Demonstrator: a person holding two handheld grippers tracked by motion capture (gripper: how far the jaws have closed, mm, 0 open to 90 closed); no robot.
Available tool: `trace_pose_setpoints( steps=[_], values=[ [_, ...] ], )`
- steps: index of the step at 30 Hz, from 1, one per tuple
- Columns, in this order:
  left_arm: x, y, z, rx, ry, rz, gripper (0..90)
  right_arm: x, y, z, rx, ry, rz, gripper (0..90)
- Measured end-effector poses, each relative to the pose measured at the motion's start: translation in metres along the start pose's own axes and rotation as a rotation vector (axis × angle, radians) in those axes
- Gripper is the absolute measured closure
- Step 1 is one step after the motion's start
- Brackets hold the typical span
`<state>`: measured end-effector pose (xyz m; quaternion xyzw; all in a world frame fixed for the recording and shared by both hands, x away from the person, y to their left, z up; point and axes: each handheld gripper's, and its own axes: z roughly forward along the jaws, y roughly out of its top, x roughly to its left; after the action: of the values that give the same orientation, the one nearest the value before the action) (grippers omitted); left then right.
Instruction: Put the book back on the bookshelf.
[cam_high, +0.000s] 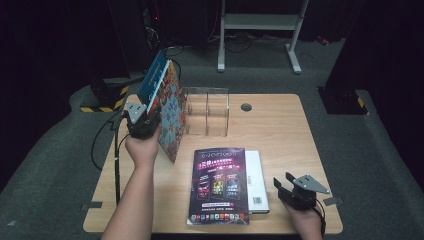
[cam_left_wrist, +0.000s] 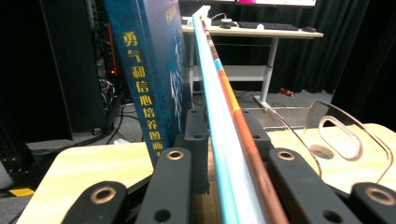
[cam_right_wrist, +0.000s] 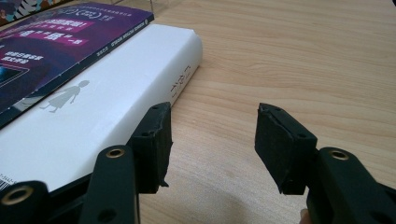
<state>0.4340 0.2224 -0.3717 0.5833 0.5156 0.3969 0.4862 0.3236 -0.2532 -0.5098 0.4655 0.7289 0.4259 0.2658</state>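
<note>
Blue book (cam_left_wrist: 154, 74) spine reading 勇气和信心培养, pinched by left gripper (cam_high: 142, 122), right gripper (cam_right_wrist: 210, 140) spread.

The table (cam_high: 280, 130) is pale wood-grain, smooth and matt. The rack (cam_high: 207, 111) on it is clear plastic, glossy, with polished rounded edges (cam_left_wrist: 348, 133). The held book (cam_high: 170, 107) has a glossy printed cover and a blue spine (cam_left_wrist: 144, 84) with a slight sheen. The magazine (cam_high: 220, 185) is purple coated paper that catches the light. The white book (cam_right_wrist: 107, 98) under it looks matt, smooth card. The jaws of the right gripper (cam_right_wrist: 212, 140) are black matt plastic with rough, worn pads (cam_right_wrist: 275, 140) and brass-coloured metal rivets. The floor (cam_high: 380, 150) is grey carpet, coarse and dull
</note>
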Motion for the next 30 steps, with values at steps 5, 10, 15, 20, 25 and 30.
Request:
trace_pose_setpoints(
  steps=[5,10,15,20,25,30],
  values=[
    [0.0002,0.0004,0.0000,0.003,-0.002,0.004,76.9,-0.0001,0.0000,-0.0003,-0.003,-0.001,-0.003,46.2],
    [-0.0012,0.0003,-0.0004,0.002,-0.001,0.029,74.0,0.0007,-0.0002,0.0004,0.000,-0.001,-0.003,46.2],
    [0.0002,0.0011,-0.0005,0.007,0.002,0.038,70.6,0.0005,0.0000,0.0000,-0.001,-0.001,-0.006,46.1],
    [-0.0008,0.0036,-0.0007,0.024,-0.012,0.041,67.3,0.0007,-0.0003,0.0003,0.001,-0.002,-0.001,46.1],
    [-0.0019,0.0054,-0.0009,0.030,-0.019,0.040,65.7,0.0006,-0.0001,0.0001,-0.001,-0.002,-0.005,46.1],
    [-0.0012,0.0065,-0.0011,0.037,-0.015,0.027,65.9,0.0001,0.0000,-0.0002,-0.002,-0.003,-0.003,46.0]
  ],
)
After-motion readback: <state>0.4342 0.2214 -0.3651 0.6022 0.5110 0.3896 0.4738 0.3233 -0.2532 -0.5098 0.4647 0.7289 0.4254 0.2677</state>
